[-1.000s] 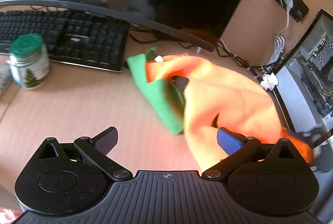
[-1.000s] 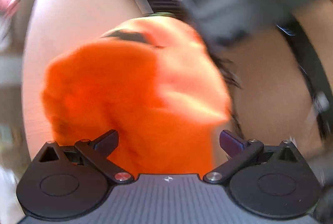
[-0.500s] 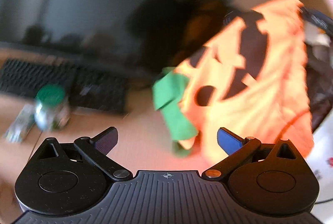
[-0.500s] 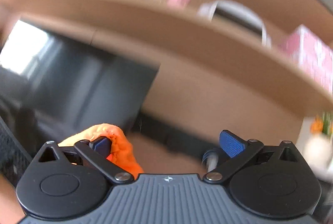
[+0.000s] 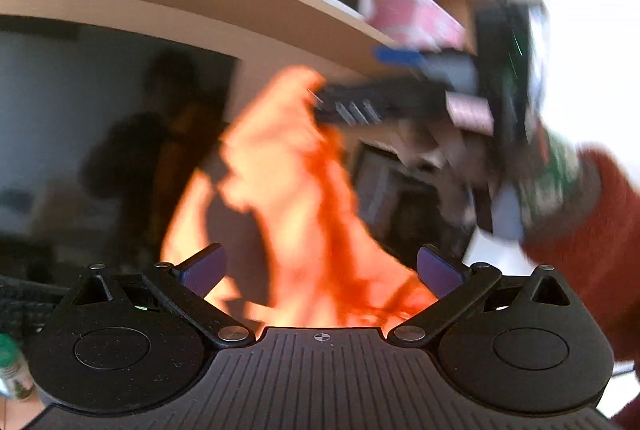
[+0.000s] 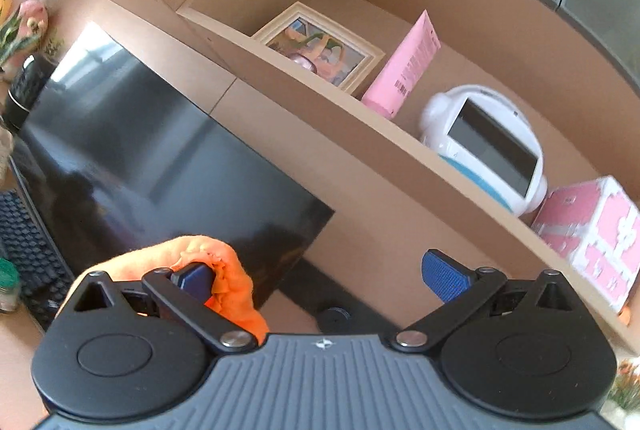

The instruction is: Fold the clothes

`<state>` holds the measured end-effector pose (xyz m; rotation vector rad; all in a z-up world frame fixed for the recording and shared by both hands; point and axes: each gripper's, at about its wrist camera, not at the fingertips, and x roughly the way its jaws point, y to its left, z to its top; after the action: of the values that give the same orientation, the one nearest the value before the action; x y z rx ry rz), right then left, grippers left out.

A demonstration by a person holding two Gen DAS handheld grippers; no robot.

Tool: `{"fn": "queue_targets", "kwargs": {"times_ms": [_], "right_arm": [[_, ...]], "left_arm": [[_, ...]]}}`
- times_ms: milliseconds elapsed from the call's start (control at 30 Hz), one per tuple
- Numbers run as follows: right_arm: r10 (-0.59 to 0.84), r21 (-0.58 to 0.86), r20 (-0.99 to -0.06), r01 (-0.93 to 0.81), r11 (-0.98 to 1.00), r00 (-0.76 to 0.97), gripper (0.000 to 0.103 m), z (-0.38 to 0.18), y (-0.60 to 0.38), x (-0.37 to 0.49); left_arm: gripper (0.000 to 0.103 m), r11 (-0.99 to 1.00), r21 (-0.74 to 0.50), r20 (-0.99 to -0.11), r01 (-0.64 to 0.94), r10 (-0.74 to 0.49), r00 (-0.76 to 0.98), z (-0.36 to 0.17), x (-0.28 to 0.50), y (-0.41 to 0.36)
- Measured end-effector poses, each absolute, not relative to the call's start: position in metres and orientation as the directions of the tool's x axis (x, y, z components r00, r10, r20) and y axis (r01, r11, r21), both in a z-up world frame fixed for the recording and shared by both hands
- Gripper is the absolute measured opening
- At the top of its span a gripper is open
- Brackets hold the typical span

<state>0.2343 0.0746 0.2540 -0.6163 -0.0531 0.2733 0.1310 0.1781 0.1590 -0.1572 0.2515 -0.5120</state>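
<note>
An orange garment (image 5: 296, 198) hangs in the air in front of my left gripper (image 5: 320, 270), blurred by motion. My left gripper's jaws stand wide apart, with cloth between and behind them. The right gripper shows in the left wrist view (image 5: 384, 98) at the garment's top edge, raised high. In the right wrist view my right gripper (image 6: 320, 276) has its jaws wide apart, and a fold of the orange garment (image 6: 212, 270) is draped over its left finger (image 6: 192, 276), hooked rather than pinched.
A dark monitor (image 6: 160, 166) stands behind, with a keyboard (image 6: 28, 250) below left. A shelf (image 6: 360, 118) above holds a picture frame (image 6: 320, 48), a pink tube, a white device (image 6: 484, 146) and a pink box (image 6: 592, 234). A green-lidded jar (image 5: 12, 370) sits at lower left.
The garment went from lying on the desk to hanging in the air. Both grippers swung upward; the views now face the monitor and shelf.
</note>
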Motion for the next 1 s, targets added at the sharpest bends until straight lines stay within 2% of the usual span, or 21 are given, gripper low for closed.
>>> {"fn": "queue_targets", "kwargs": {"times_ms": [67, 200, 267, 333, 467, 633, 733, 833, 900, 967, 1000], "right_arm": [[0.273, -0.558, -0.06, -0.259, 0.788, 0.96, 0.103, 0.26, 0.067, 0.226], [0.263, -0.536, -0.051, -0.248, 0.807, 0.964, 0.103, 0.257, 0.055, 0.214], [0.249, -0.527, -0.017, -0.22, 0.821, 0.968, 0.103, 0.253, 0.048, 0.209], [0.213, -0.527, 0.059, -0.15, 0.837, 0.975, 0.103, 0.244, 0.04, 0.199], [0.127, -0.507, 0.247, 0.016, 0.862, 0.961, 0.103, 0.232, 0.019, 0.18], [0.05, -0.434, 0.33, 0.105, 0.895, 0.943, 0.103, 0.238, -0.019, 0.168], [0.056, -0.412, 0.291, 0.072, 0.908, 0.955, 0.103, 0.241, -0.043, 0.166], [0.126, -0.412, 0.22, -0.025, 0.911, 0.967, 0.103, 0.242, -0.057, 0.156], [0.194, -0.416, 0.134, -0.122, 0.901, 0.972, 0.103, 0.234, -0.053, 0.154], [0.246, -0.412, 0.043, -0.208, 0.887, 0.968, 0.103, 0.219, -0.045, 0.156], [0.249, -0.422, -0.013, -0.231, 0.877, 0.968, 0.103, 0.2, -0.035, 0.162]], "left_arm": [[0.103, 0.903, -0.132, -0.208, 0.409, -0.428, 0.879, 0.155, 0.137, 0.159], [0.103, 0.982, 0.102, -0.21, 0.157, -0.133, 0.969, 0.142, 0.167, 0.128], [0.103, 0.977, 0.2, -0.203, 0.071, -0.03, 0.979, 0.131, 0.182, 0.118], [0.103, 0.959, 0.282, -0.197, -0.007, 0.065, 0.978, 0.117, 0.194, 0.117], [0.103, 0.942, 0.334, -0.234, -0.021, 0.105, 0.967, 0.104, 0.202, 0.141], [0.103, 0.936, 0.345, -0.195, 0.069, 0.0, 0.981, 0.145, 0.187, 0.206], [0.103, 0.935, 0.326, -0.171, 0.141, -0.088, 0.981, 0.186, 0.176, 0.244], [0.103, 0.897, 0.442, -0.086, 0.005, 0.036, 0.996, 0.203, 0.184, 0.25], [0.103, 0.876, 0.478, -0.059, -0.06, 0.1, 0.993, 0.197, 0.203, 0.249], [0.103, 0.872, 0.489, -0.119, -0.021, 0.091, 0.989, 0.174, 0.213, 0.234], [0.103, 0.87, 0.494, -0.185, 0.012, 0.092, 0.978, 0.156, 0.222, 0.232]]}}
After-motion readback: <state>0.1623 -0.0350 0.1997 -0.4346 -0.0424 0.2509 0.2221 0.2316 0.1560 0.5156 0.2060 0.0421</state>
